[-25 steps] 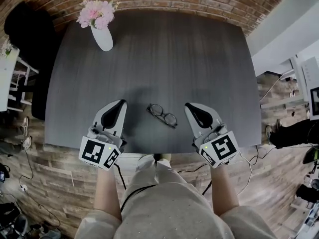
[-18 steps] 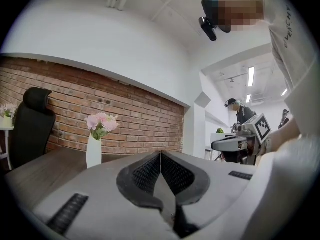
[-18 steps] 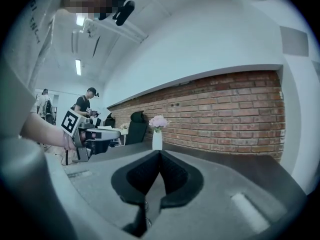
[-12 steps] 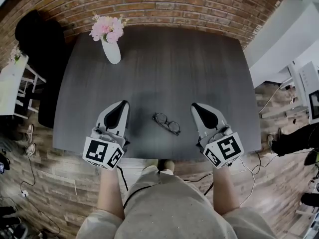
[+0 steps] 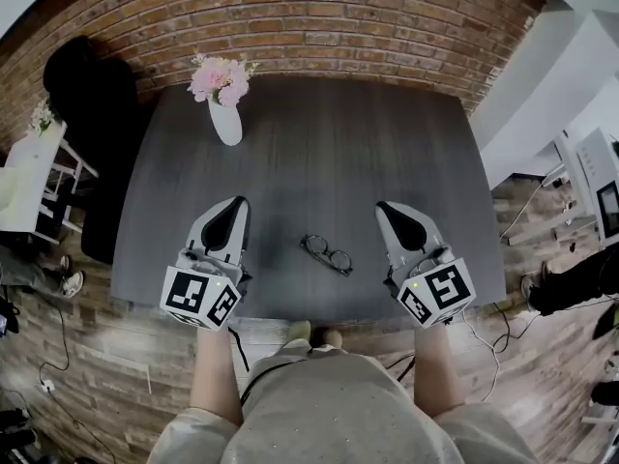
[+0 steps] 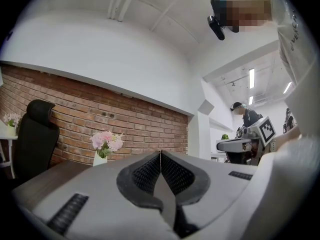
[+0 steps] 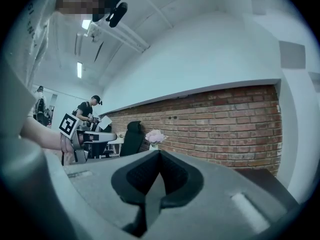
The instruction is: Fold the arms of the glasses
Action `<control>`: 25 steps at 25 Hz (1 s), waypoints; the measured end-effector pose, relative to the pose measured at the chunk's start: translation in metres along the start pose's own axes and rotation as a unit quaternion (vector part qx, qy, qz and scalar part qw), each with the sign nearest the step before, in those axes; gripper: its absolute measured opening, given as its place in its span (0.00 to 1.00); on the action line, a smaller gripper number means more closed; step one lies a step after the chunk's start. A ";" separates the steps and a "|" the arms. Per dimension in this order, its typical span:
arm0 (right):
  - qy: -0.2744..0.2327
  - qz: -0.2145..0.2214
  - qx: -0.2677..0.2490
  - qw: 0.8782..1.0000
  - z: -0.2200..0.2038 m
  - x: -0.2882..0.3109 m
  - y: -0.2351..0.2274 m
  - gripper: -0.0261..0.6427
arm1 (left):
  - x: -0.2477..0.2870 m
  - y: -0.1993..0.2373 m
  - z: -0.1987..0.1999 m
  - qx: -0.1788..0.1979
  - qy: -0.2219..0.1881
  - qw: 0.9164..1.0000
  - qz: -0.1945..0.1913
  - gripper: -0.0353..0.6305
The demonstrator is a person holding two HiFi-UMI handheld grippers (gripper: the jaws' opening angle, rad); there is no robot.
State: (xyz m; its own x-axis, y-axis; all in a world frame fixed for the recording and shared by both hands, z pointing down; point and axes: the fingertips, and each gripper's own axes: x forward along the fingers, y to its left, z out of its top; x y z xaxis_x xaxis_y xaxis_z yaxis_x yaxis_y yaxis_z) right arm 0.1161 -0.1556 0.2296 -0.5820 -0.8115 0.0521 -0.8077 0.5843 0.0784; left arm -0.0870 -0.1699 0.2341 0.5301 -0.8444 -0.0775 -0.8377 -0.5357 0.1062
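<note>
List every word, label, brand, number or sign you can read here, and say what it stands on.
No readable words, brands or numbers anywhere.
Left gripper: black-and-white square markers on its cube, patterns, not letters.
Right gripper: the same kind of markers.
Screen at the right edge: too small to read.

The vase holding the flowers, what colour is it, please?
White vase, best in the head view.
</note>
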 end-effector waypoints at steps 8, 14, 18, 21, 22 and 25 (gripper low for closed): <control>-0.008 -0.004 -0.003 1.000 0.008 0.000 0.002 0.04 | -0.001 0.006 0.003 -0.004 -0.003 1.000 0.006 0.06; -0.009 -0.009 -0.003 1.000 0.007 0.000 -0.001 0.04 | 0.000 0.007 -0.001 -0.007 0.000 1.000 0.004 0.06; -0.007 -0.012 0.001 1.000 0.005 0.001 -0.003 0.04 | 0.000 0.009 -0.002 -0.009 0.003 1.000 0.007 0.06; -0.004 -0.013 0.003 1.000 0.002 0.004 -0.005 0.04 | 0.003 0.012 -0.003 -0.010 0.004 1.000 0.008 0.06; -0.003 -0.012 0.003 1.000 0.001 0.005 -0.005 0.04 | 0.004 0.012 -0.004 -0.011 0.005 1.000 0.008 0.06; 0.000 -0.011 0.003 1.000 -0.001 0.007 -0.005 0.04 | 0.005 0.013 -0.008 -0.013 0.006 1.000 0.006 0.06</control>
State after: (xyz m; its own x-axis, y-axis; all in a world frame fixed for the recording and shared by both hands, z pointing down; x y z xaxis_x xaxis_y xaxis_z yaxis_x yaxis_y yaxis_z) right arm 0.1167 -0.1641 0.2308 -0.5636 -0.8245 0.0511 -0.8212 0.5659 0.0730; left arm -0.0940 -0.1811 0.2426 0.5215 -0.8509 -0.0637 -0.8407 -0.5252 0.1320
